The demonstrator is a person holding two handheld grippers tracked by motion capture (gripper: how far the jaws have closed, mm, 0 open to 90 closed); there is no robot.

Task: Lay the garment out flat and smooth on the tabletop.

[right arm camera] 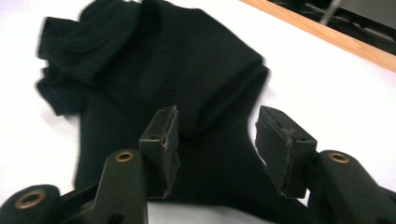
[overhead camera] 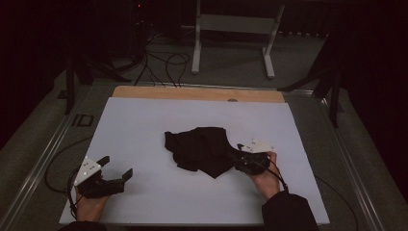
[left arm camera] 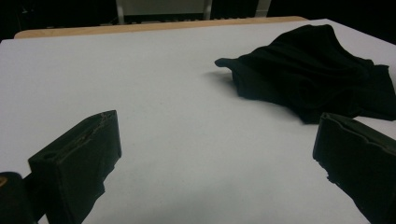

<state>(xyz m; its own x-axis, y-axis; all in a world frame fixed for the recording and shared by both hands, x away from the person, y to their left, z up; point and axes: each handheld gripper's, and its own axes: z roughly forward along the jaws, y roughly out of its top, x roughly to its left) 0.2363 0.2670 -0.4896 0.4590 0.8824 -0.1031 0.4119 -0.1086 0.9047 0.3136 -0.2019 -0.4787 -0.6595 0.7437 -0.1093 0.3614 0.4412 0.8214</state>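
Here's the black cloth (overhead camera: 201, 149), crumpled in a loose heap a little right of the counter's middle, well in from every edge of the white counter (overhead camera: 144, 120). It's a dark, matte garment-like piece, bunched into soft ridges and folds, with one flap pointing toward the near edge and a rumpled corner sticking out on the left side. From the left gripper view the cloth (left arm camera: 308, 79) humps up in the middle and tapers to a thin tongue lying flat on the white surface. The right gripper (overhead camera: 240, 156) sits at the cloth's right edge, held in a hand near the counter's near-right area; in its own view the right gripper (right arm camera: 217, 140) has its jaws parted, standing apart over the cloth (right arm camera: 154, 70) with fabric showing between them but the pads not pressing on it. Over at the near-left corner, the left gripper (overhead camera: 118, 168) rests well apart from the cloth, and in its own view the left gripper (left arm camera: 215, 154) spreads wide with bare white counter between the jaws. A wooden strip (overhead camera: 192, 93) runs along the far edge.
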